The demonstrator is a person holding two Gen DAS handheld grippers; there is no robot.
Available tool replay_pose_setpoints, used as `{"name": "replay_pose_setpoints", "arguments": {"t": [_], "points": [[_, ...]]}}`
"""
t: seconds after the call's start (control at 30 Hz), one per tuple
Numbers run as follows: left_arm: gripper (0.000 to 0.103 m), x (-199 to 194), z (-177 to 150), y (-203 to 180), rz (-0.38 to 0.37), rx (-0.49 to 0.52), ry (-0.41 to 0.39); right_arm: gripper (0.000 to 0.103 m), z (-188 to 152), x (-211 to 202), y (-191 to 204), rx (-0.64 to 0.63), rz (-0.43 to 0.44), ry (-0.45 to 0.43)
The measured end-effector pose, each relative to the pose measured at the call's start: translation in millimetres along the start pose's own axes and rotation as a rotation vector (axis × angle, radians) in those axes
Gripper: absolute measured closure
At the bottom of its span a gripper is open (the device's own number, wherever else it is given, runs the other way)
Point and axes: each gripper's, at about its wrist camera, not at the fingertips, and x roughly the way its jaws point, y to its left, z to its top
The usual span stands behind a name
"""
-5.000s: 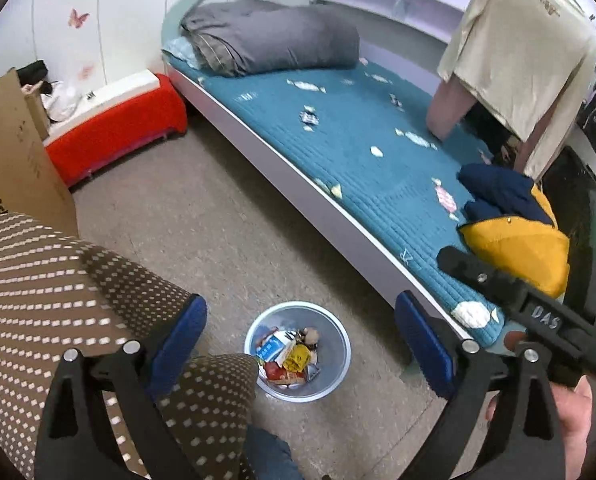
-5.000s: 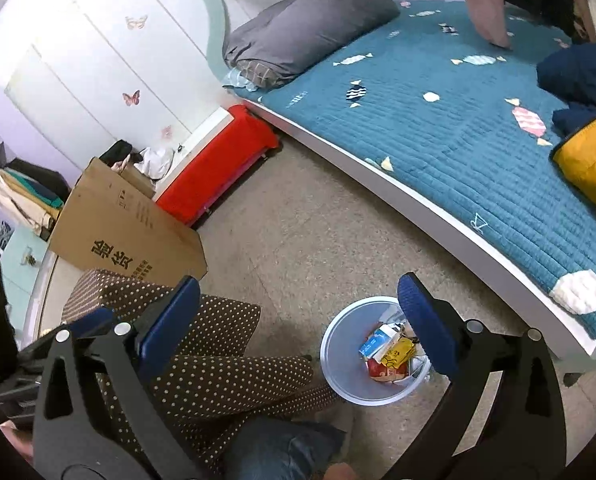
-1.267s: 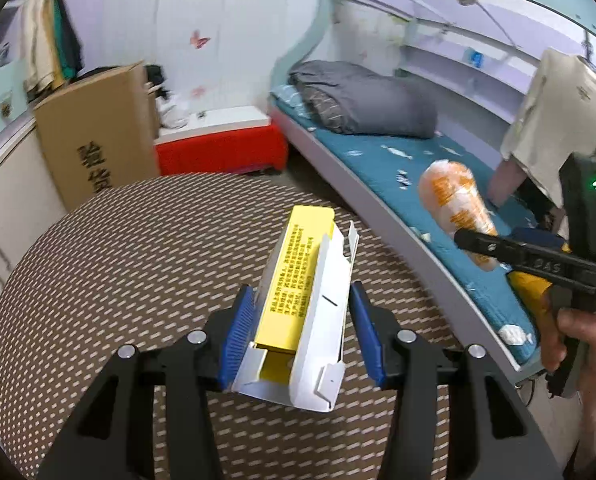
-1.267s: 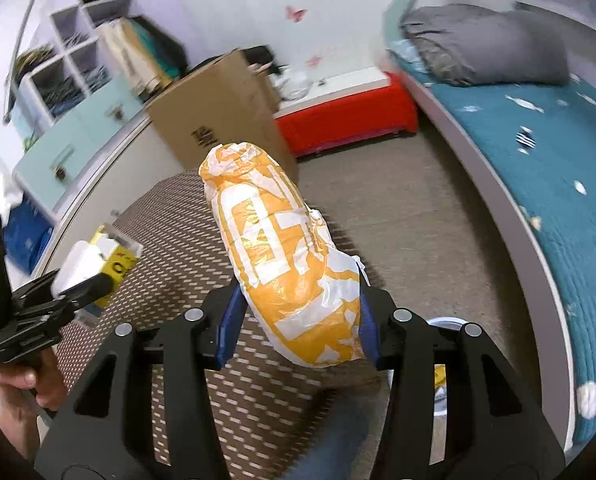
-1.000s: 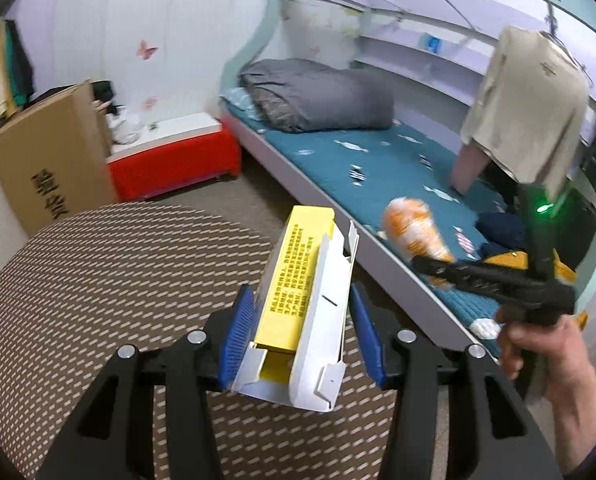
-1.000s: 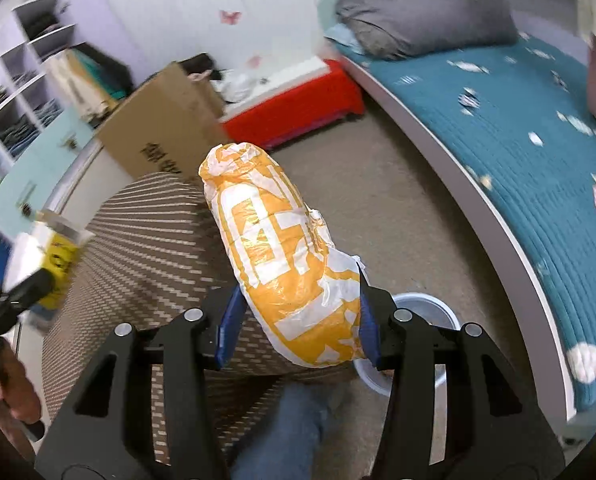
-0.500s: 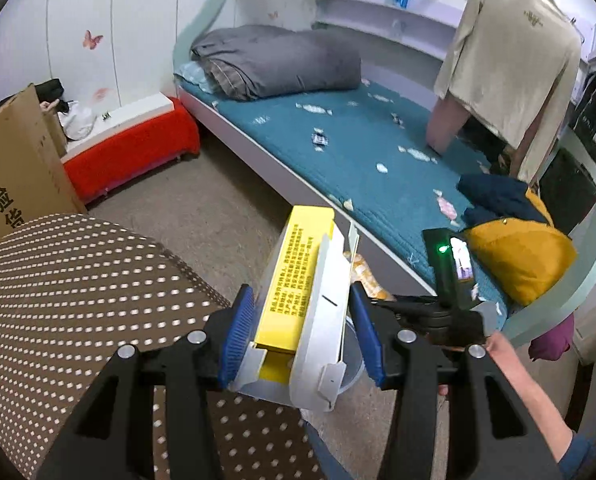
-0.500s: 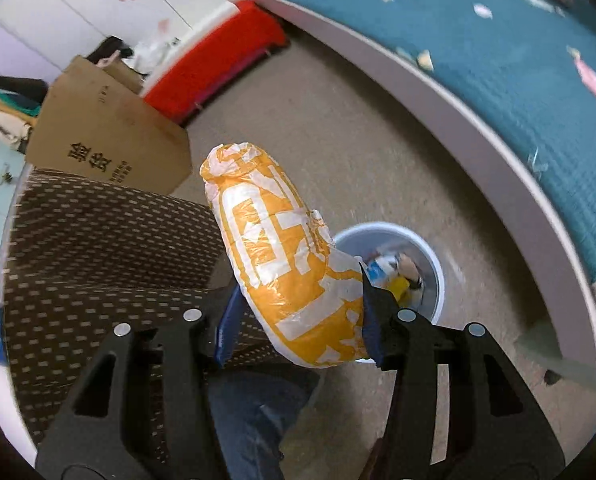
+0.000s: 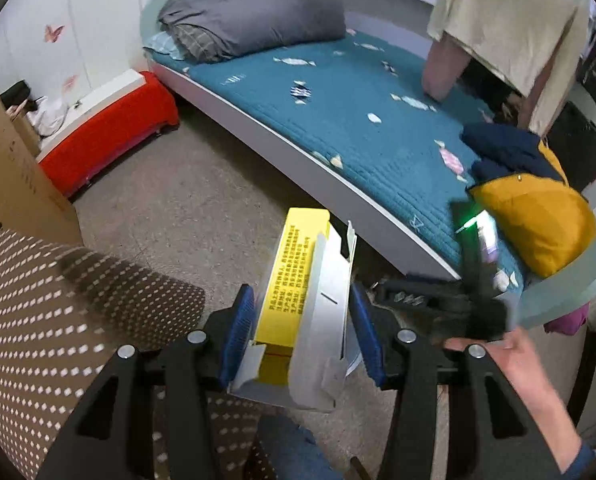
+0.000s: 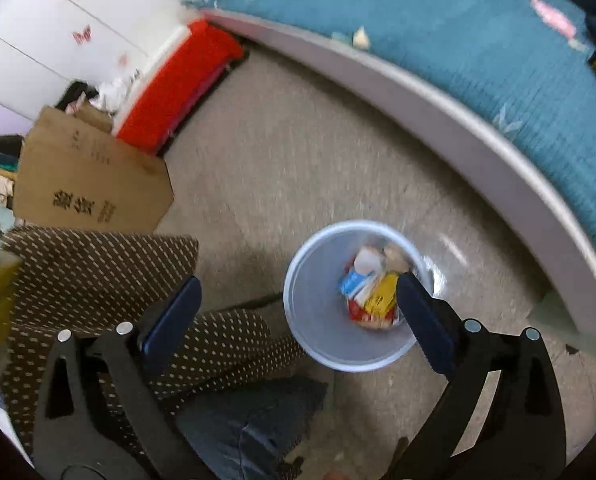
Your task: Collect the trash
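Gone from the right hand-held gripper [image 10: 293, 312] is the orange-and-white plastic bag it clamped half a second ago: its jaws have just been opening and now stand wide with nothing between them, poised over the round pale-blue plastic waste bin [image 10: 318, 320] on the grey carpet floor [image 10: 298, 160]. The bag itself is not clearly in view (the picture is blurred); the bin shows a heap of coloured wrappers [image 10: 372, 292].

Meanwhile the left hand-held gripper [image 9: 302, 332] is closed about half-way on the yellow-and-white cardboard carton [image 9: 306, 300], pads pressing both flat sides, and has swung out past the edge of the brown dotted table [image 9: 37, 320] toward the floor beside the blue quilted bed [image 9: 358, 120].

The step in hand looks like dropping the carton next. To do it well, bring the left hand-held gripper squarely above the bin mouth, low enough that the light, open-flapped carton cannot glide aside, and keep clear of the right one, which sits close alongside. Release only once the bin rim surrounds the carton in that view.
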Motion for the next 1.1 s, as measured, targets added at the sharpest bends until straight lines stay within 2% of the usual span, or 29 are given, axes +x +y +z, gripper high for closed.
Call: {"name": "replay_pose_setpoints", "arguments": {"t": [0.2,0.23,0.27,0.3,0.33,0.5,0.67,0.83,1.1], "points": [[0.053,31,12,-21,-0.014,0.053,0.079,0.007,18,-52,2,-0.024,0.025,-0.119],[0.046,37,14,-23,-0.010,0.062,0.093,0.007,19,-57,4,-0.028,0.029,-0.129],[0.028,40,16,-24,0.001,0.066,0.102,0.007,21,-63,7,-0.031,0.030,-0.141],[0.014,42,17,-25,0.020,0.065,0.101,0.007,21,-66,8,-0.035,0.031,-0.149],[0.012,41,19,-25,0.050,0.060,0.084,0.006,21,-69,9,-0.039,0.033,-0.154],[0.012,29,20,-18,0.092,0.040,0.055,0.006,16,-77,15,-0.060,0.024,-0.175],[0.012,-5,13,-7,0.088,0.012,-0.030,0.006,10,-89,21,-0.055,0.026,-0.196],[0.011,-50,1,1,0.106,-0.019,-0.107,0.006,1,-108,40,-0.077,0.022,-0.224],[0.009,-135,-32,14,0.131,-0.074,-0.256,0.006,-27,-159,96,-0.158,0.031,-0.265]]}}
